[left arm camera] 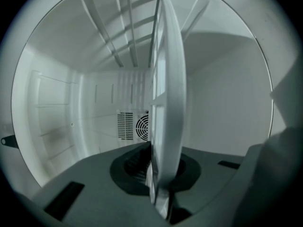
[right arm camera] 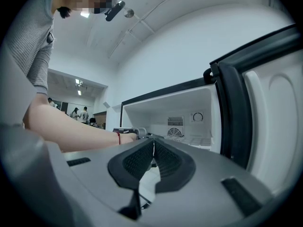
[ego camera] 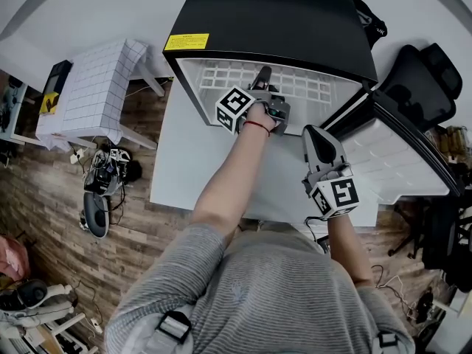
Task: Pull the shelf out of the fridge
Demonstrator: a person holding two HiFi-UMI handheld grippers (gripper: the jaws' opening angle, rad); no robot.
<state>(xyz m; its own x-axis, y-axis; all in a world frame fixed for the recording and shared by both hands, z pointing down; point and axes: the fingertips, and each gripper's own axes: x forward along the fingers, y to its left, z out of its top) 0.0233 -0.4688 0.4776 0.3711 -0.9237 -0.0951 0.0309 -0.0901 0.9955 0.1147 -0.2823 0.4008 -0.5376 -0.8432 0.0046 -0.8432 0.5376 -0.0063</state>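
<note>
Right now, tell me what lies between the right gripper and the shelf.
Nothing stands there: in the head view only bare white tabletop and fridge interior separate the right gripper from the shelf. The left gripper, clamped on the shelf, sits aside.

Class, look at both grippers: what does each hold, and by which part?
The left gripper grips the white shelf by its front edge; the right gripper holds nothing.

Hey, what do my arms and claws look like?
The left claw and right claw are grey with black textured pads; each carries a white cube with black square markers. You wear a grey striped short-sleeved shirt and a red wrist cord.
</note>
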